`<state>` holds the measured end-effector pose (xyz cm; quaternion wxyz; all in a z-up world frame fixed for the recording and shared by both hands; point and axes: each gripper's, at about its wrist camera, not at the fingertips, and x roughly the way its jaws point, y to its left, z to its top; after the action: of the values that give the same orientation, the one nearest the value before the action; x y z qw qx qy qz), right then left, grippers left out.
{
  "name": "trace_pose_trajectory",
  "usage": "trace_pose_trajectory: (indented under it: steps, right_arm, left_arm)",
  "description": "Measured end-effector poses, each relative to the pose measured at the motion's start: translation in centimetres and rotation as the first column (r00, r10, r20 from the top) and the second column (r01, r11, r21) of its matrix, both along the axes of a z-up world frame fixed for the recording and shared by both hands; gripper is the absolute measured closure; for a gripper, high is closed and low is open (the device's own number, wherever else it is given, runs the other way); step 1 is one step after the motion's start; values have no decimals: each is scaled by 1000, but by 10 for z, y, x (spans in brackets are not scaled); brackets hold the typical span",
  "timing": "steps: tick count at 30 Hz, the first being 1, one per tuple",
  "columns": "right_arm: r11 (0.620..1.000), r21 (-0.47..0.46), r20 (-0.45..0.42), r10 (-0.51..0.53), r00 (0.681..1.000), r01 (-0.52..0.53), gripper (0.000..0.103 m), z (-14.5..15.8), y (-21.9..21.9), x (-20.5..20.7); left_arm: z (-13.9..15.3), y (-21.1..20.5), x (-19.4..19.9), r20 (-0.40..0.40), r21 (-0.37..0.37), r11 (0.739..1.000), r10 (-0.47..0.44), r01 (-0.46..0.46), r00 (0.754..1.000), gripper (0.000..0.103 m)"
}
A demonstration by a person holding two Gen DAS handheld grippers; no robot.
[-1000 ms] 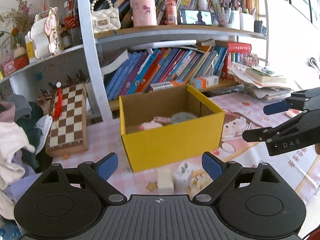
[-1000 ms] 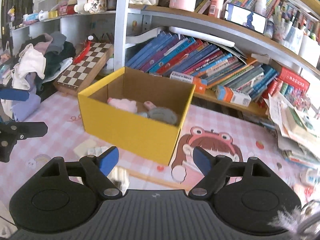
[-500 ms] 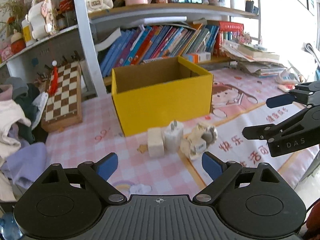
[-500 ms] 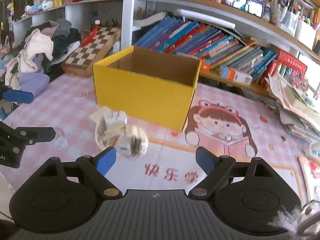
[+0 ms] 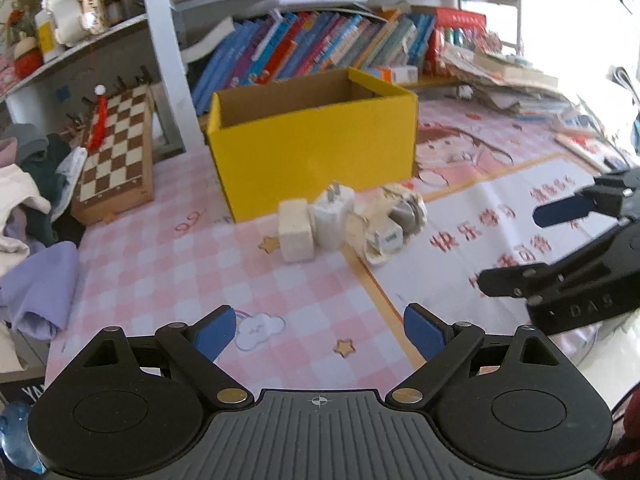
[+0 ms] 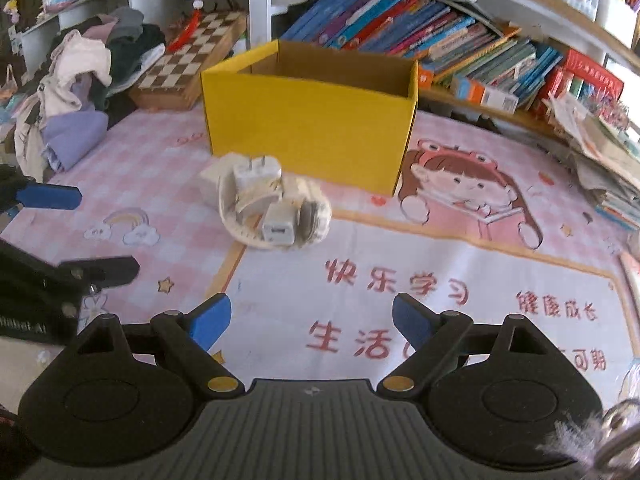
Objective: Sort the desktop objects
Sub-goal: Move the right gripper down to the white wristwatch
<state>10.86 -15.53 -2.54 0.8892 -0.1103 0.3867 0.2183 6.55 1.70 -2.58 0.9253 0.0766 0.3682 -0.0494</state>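
Left black gripper with blue fingertip pads spread wide, empty; right black gripper with blue pads likewise. At 12 o'clock on the pink cartoon desk mat: cream block charger, white two-prong plug adapter, cream cable-wrapped charger bundle, touching, just before open yellow cardboard box. Both grippers have pulled back; the cluster sits farther away than half a second ago.

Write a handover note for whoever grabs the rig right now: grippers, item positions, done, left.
Left gripper: open, empty, raised over the pink checked mat.
Right gripper: open, empty, over the mat's printed red characters.
Open yellow cardboard box: upright at the back; its inside is hidden from both views.
Still on the mat in front of the box: cream rectangular block, white two-prong plug adapter, and a white USB charger wrapped in its coiled cable, all clustered together.
Left: all three into the box.
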Motion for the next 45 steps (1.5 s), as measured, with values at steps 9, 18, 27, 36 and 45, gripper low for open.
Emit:
trace_pose_trajectory:
  steps: [9,18,27,36,45]
  right_arm:
    - [1000,-3,-19,-21,1000,21,15,-2,-3,5]
    - [1000,-9,-26,-16,1000,16,15,-4,-5,8]
    - [1000,-5,-29,-12,999,12,15,-4,-8,15]
    - [1000,-7,-35,9,999,-10,15,-6,-10,25]
    - [999,-12,-50,39,998,-39,16,-11,-10,36]
  left_arm:
    - [-3,2,5,-13,-14,1000,4,-4,1000,10]
    - [-5,-5,8,-21,-12,1000,-14,14,1000,10]
    - [-5,-7,14,-27,-12,1000,-6,6,1000,10]
    - [-7,-10,22,-32,-11,1000,10,-10,999,10]
    - [-11,-14,30,-44,-15,1000,19,-20,999,10]
